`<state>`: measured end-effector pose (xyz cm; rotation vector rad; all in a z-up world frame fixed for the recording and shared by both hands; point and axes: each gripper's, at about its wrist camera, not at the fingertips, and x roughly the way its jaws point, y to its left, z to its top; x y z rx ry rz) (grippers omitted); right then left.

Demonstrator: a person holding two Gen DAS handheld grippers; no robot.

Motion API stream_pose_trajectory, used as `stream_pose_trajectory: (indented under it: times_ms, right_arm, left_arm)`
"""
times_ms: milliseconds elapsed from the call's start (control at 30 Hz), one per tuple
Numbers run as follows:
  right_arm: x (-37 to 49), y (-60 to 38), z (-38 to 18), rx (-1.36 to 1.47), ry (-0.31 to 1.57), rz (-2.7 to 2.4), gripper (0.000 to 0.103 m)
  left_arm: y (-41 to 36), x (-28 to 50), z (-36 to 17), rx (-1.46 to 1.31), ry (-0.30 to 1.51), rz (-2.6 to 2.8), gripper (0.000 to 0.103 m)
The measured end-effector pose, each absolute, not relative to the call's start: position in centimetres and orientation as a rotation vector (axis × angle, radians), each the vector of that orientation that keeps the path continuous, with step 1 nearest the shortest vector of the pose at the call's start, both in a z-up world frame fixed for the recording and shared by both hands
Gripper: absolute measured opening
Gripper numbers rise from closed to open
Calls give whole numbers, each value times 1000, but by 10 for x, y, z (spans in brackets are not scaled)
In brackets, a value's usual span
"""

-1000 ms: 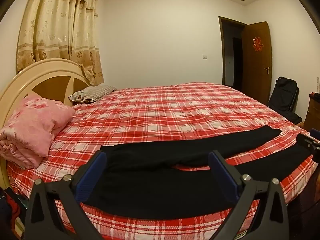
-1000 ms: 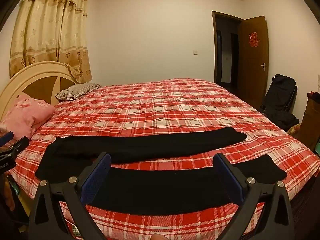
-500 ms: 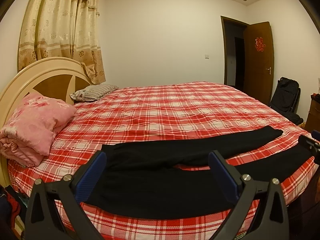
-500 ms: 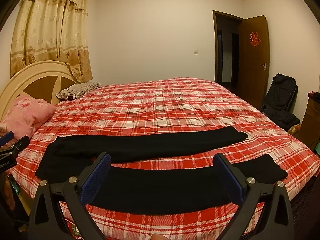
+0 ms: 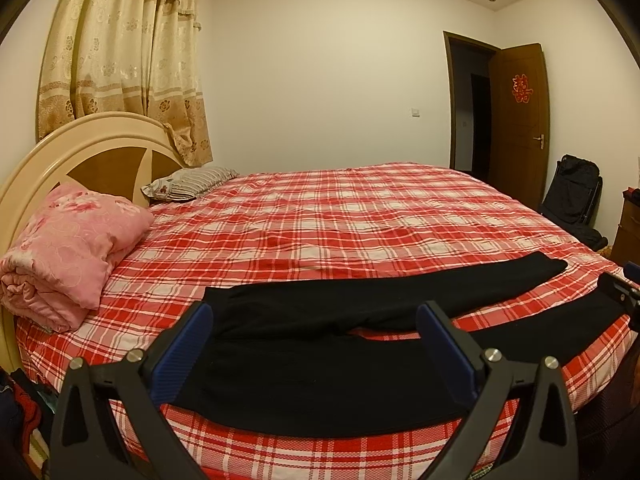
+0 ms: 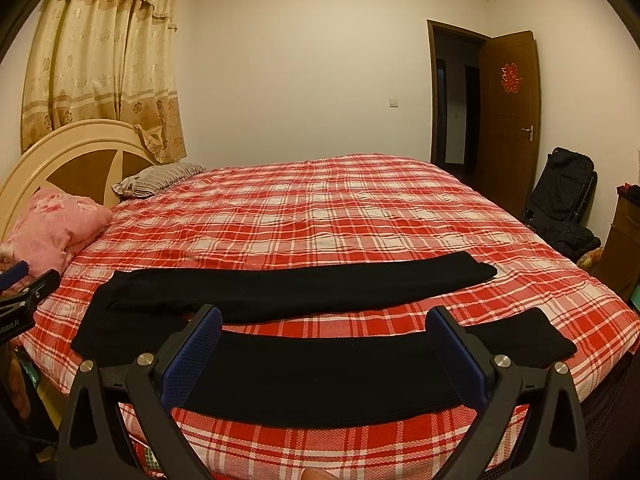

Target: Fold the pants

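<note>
Left gripper point(image 5: 310, 330): jaws spread wide, empty, held above the near edge of the bed point(image 5: 360, 216). Right gripper point(image 6: 326, 332): likewise spread, gripping nothing, same edge. Black pants point(image 6: 304, 376): flat on the bed's near side, legs apart, waist toward the headboard point(image 5: 80, 152). Pink quilt point(image 5: 68, 248): folded against the headboard. Striped pillow point(image 5: 188, 182): farther along the headboard. Open door point(image 5: 520, 120): beyond the bed's far corner.
</note>
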<state>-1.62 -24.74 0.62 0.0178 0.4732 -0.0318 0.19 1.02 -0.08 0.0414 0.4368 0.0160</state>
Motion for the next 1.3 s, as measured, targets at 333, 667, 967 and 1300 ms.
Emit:
stream_pose_trajectory:
  times_ms: [333, 667, 967, 1300]
  right_arm:
    - [-15, -246, 4, 15, 481, -27, 102]
    - [-16, -243, 2, 10, 484, -26, 102]
    - [-15, -242, 1, 8, 490, -23, 102]
    - [-11, -242, -3, 1, 502, -16, 102]
  left_arm:
    - [11, 2, -3, 43, 441, 17, 103]
    - [10, 2, -4, 43, 445, 20, 103]
    - [12, 5, -7, 44, 454, 23, 103]
    - [12, 6, -10, 46, 459, 24, 103]
